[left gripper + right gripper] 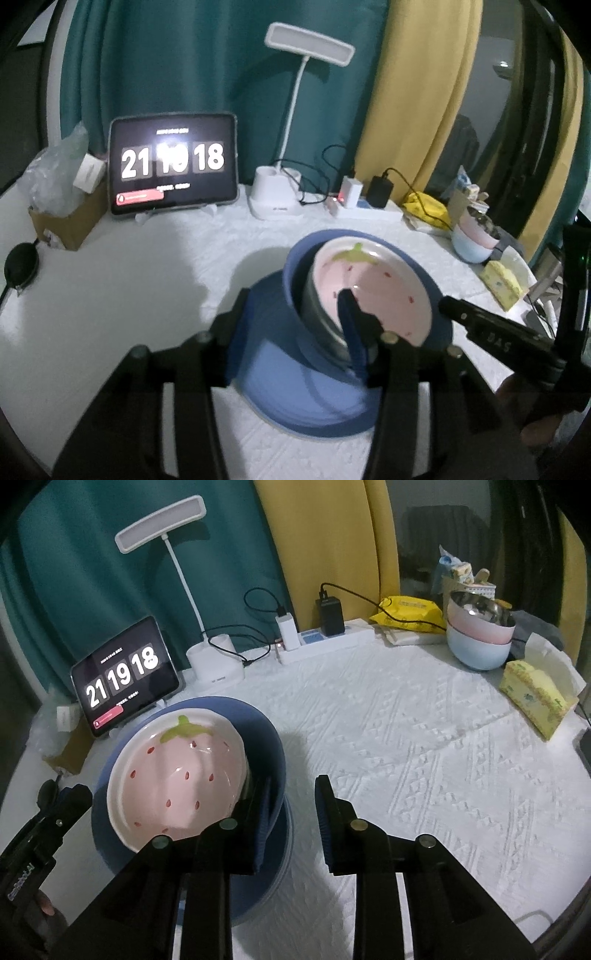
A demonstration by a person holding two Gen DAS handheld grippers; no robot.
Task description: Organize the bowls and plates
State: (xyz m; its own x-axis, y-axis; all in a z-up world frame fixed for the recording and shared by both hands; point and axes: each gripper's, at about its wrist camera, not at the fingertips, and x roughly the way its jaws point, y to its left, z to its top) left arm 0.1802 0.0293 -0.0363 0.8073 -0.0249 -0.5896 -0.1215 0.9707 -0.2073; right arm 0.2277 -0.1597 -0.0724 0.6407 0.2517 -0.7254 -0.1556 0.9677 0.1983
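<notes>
Strawberry bowl (177,779) nested in blue bowl (266,738) on blue plate (288,398), table's 9 o'clock side. Glazed, slick, breakable; grip rims. Left gripper (295,314) part-open; right gripper (291,805) narrow; both straddle rims, unclamped.

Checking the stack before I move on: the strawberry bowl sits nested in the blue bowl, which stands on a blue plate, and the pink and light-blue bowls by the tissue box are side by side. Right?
One slip: the pink bowl is stacked inside the light-blue bowl, not beside it, as the right wrist view shows. The strawberry bowl, blue bowl and blue plate are as you say.
</notes>
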